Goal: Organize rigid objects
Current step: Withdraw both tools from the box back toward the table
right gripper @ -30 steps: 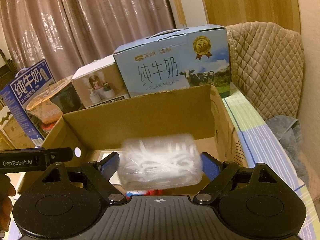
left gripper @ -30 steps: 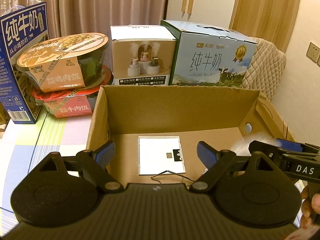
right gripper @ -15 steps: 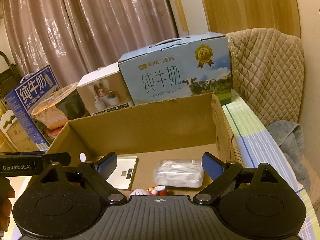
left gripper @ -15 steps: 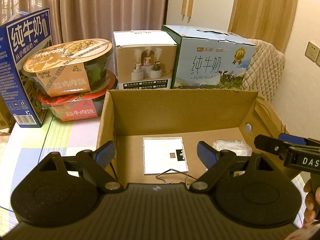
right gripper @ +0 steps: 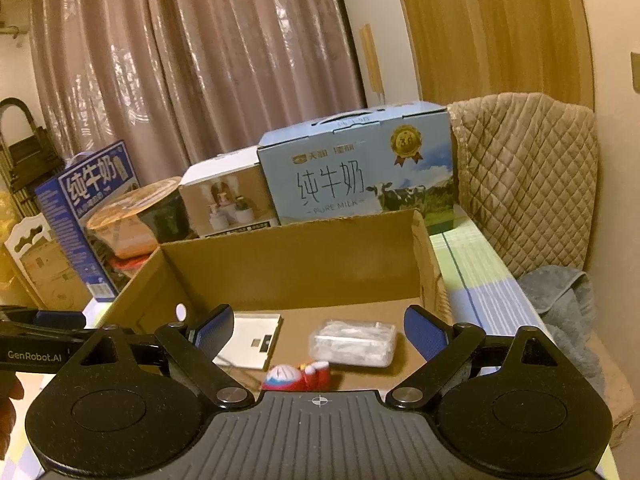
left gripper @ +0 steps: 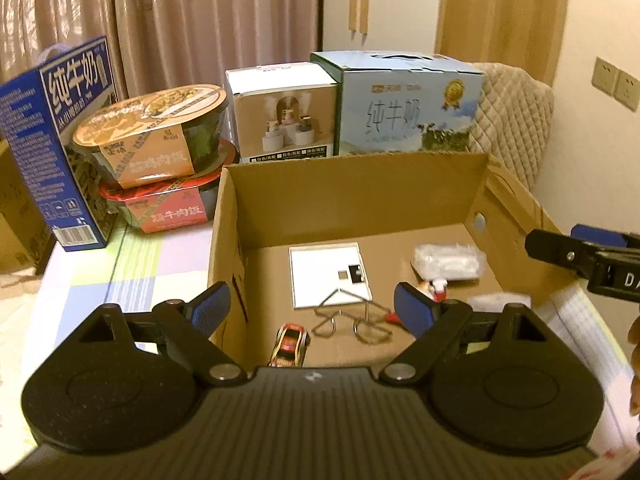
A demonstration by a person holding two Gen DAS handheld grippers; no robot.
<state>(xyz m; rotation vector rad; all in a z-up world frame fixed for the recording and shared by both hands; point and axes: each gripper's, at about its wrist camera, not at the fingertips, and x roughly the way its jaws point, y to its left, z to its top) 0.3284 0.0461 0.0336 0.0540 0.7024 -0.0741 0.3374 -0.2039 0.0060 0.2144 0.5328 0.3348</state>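
In the left wrist view, the left tongs (left gripper: 312, 310) fill the lower frame, spread wide with nothing between the blue pads, poised over the near edge of the open cardboard box (left gripper: 352, 196) at centre. The box floor already carries the sorted rigid things: a white flat card (left gripper: 328, 268) in the middle, a wire puzzle (left gripper: 352, 320) just below it, a toy car (left gripper: 290, 344) at lower centre, and a clear plastic packet (left gripper: 448, 262) toward the right wall, with a small red and white figure (left gripper: 436, 290) just beside it. They lie apart from one another, which probably keeps each easy to reach. At the right edge the right tongs (left gripper: 580, 256) show only as a black tip, over the box's right rim. Two stacked instant meal bowls (left gripper: 156, 148) and milk cartons (left gripper: 408, 108) stand behind and left of the box, seemingly not part of the sorting. In the right wrist view, the right tongs (right gripper: 318, 330) are likewise wide and empty across the lower frame; the plastic packet (right gripper: 354, 342) rests on the box floor between and beyond the pads, clear of them, so it looks placed rather than held. The red figure (right gripper: 298, 376) lies at bottom centre, the card (right gripper: 250, 340) to the left. Both tongs seem free for the next item.
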